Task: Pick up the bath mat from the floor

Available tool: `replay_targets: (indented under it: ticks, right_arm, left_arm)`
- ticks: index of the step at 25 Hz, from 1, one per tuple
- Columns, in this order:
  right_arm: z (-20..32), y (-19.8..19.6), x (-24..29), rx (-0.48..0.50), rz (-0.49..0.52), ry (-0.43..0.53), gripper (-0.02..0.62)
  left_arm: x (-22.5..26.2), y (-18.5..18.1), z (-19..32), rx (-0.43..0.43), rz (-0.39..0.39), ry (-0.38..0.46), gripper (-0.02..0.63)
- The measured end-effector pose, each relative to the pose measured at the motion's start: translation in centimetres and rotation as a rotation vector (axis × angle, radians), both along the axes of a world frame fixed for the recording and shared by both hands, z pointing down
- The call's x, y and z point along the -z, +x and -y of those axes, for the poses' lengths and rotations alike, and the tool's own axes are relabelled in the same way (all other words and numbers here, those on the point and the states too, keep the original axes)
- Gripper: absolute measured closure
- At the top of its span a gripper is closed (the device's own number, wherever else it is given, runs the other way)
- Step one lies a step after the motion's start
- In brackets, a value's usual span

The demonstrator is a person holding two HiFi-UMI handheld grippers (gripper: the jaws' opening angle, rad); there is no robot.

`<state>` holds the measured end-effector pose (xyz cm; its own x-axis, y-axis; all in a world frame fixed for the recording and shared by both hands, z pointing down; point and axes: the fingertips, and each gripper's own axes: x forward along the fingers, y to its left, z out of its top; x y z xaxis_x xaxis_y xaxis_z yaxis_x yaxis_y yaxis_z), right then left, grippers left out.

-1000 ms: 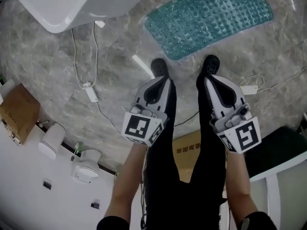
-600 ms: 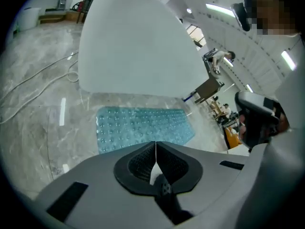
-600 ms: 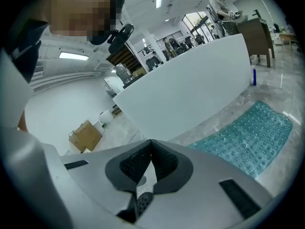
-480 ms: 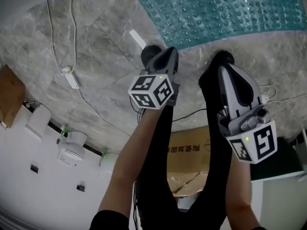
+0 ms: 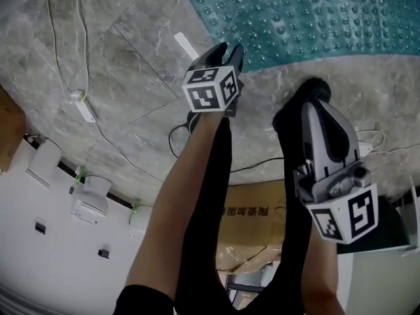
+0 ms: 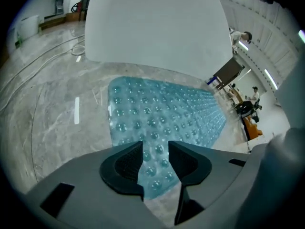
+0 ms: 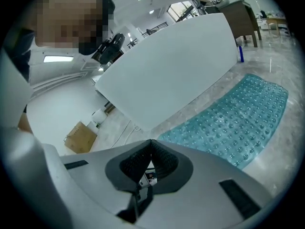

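Observation:
The teal bath mat (image 5: 315, 18) with rows of bumps lies flat on the grey marble floor, at the top of the head view. My left gripper (image 5: 226, 50) hangs at the mat's near left corner, pointing steeply down. Its jaws have just been opening and stand apart. In the left gripper view the left gripper (image 6: 156, 149) holds nothing, and the mat (image 6: 162, 113) shows through the gap. My right gripper (image 5: 315, 107) is further back from the mat, over the floor. In the right gripper view the right gripper (image 7: 151, 149) is shut and empty, with the mat (image 7: 233, 123) ahead.
A white bathtub (image 6: 152, 27) rises just behind the mat. White cables and a plug block (image 5: 84, 107) trail over the floor at left. A cardboard box (image 5: 252, 218) lies behind the person's black-clad legs (image 5: 210, 195). Other people stand far off.
Both grippers have sunk toward the floor and the mat looms larger. The left gripper moved up the picture to the mat's near edge, rolled, and its jaws parted.

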<state>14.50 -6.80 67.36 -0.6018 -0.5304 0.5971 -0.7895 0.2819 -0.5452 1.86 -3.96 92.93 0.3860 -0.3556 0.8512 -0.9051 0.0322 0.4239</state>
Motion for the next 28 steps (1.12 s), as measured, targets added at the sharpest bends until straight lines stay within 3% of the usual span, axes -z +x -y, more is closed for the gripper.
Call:
replay_targets:
  ticks: [4, 11, 17, 22, 28]
  right_arm:
    - [0.0, -0.4, -1.0, 0.021, -0.017, 0.010, 0.583]
    - [1.0, -0.4, -1.5, -0.025, 0.012, 0.021, 0.583]
    - [1.4, 0.2, -1.8, -0.055, 0.034, 0.009, 0.583]
    - [1.3, 0.9, -2.2, -0.066, 0.049, -0.002, 0.583]
    - [1.1, 1.1, -2.1, -0.073, 0.066, 0.003, 0.583]
  left_arm:
    - [-2.8, -2.0, 0.5, 0.035, 0.065, -0.028, 0.353]
    - [-6.4, -3.2, 1.0, 0.079, 0.149, -0.054, 0.260]
    - [-7.8, -3.7, 1.5, 0.226, 0.183, -0.048, 0.233]
    - [-8.1, -2.6, 1.5, 0.208, 0.230, -0.046, 0.224]
    - [-7.6, -1.6, 1.7, 0.191, 0.146, -0.056, 0.233]
